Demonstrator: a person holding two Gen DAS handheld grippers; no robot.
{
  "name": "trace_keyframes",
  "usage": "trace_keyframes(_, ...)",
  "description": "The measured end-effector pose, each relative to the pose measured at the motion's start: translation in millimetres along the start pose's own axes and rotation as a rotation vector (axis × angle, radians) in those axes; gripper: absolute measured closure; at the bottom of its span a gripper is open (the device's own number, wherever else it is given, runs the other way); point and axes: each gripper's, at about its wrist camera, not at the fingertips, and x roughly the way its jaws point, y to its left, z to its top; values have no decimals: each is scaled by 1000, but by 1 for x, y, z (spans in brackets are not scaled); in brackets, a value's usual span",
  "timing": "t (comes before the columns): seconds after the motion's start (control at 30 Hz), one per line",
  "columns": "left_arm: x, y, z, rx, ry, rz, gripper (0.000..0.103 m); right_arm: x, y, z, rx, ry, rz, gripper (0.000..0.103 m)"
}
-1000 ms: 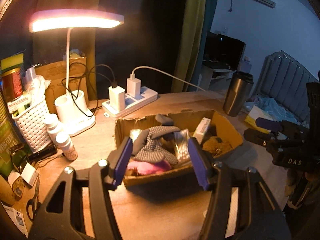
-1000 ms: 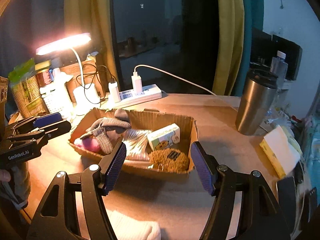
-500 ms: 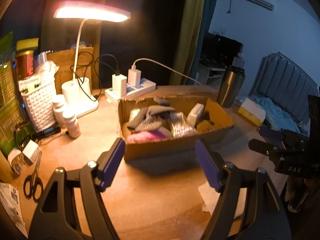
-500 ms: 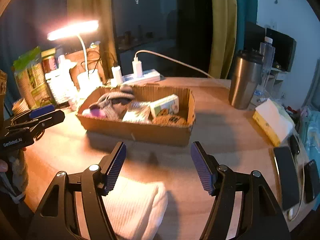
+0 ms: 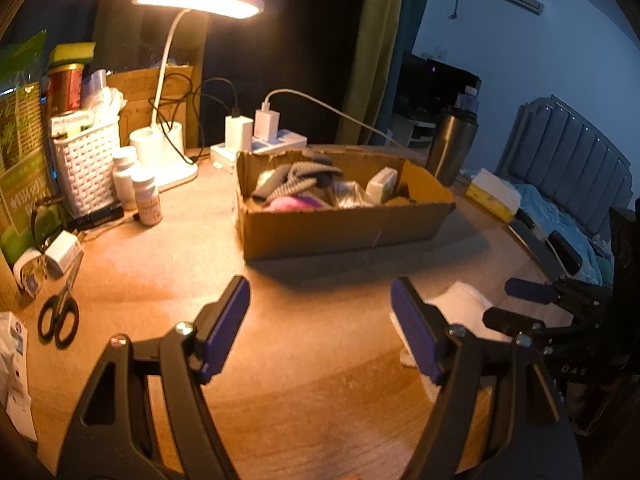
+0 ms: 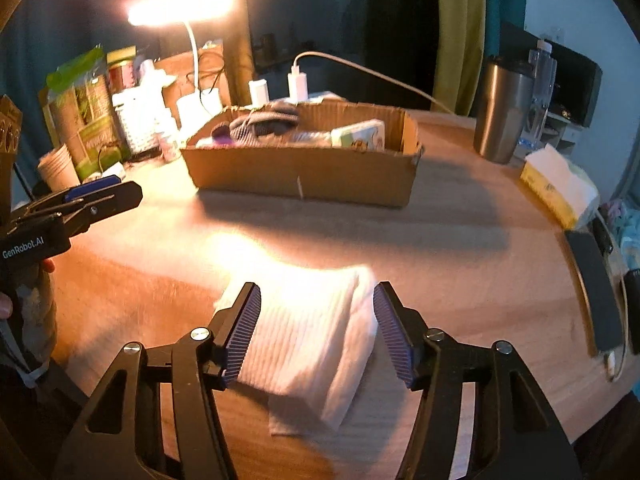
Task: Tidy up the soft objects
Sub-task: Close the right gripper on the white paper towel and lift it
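Note:
A folded white cloth (image 6: 312, 332) lies on the wooden table near its front edge; in the left wrist view it (image 5: 460, 304) shows at the right. My right gripper (image 6: 316, 332) is open, its fingers on either side of the cloth, just above it. My left gripper (image 5: 320, 324) is open and empty over bare table, left of the cloth. A cardboard box (image 5: 344, 228) (image 6: 304, 172) behind holds grey gloves (image 5: 296, 178), something pink (image 5: 288, 202), a small carton (image 6: 358, 134) and other items.
A lit desk lamp (image 5: 196, 0), white basket (image 5: 86, 160), pill bottles (image 5: 148, 196) and scissors (image 5: 60, 308) stand left. A power strip (image 5: 260, 144) lies behind the box. A steel tumbler (image 6: 504, 112), tissue box (image 6: 560, 184) and phones (image 6: 596, 296) are right.
Both grippers have pulled back from the box toward the table's front. The right gripper has come down around the white cloth. Both stay open.

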Motion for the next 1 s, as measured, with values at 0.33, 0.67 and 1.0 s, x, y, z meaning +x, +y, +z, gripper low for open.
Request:
trace_keyframes(0.33, -3, -2, -9, 5, 15, -15, 29, 15, 8, -12, -5, 60, 12, 56)
trace_keyframes(0.67, 0, 0, -9, 2, 23, -16, 29, 22, 17, -14, -47, 84, 36, 97)
trace_keyframes(1.0, -1, -8, -1, 18, 15, -17, 29, -18, 21, 13, -73, -62, 65, 99)
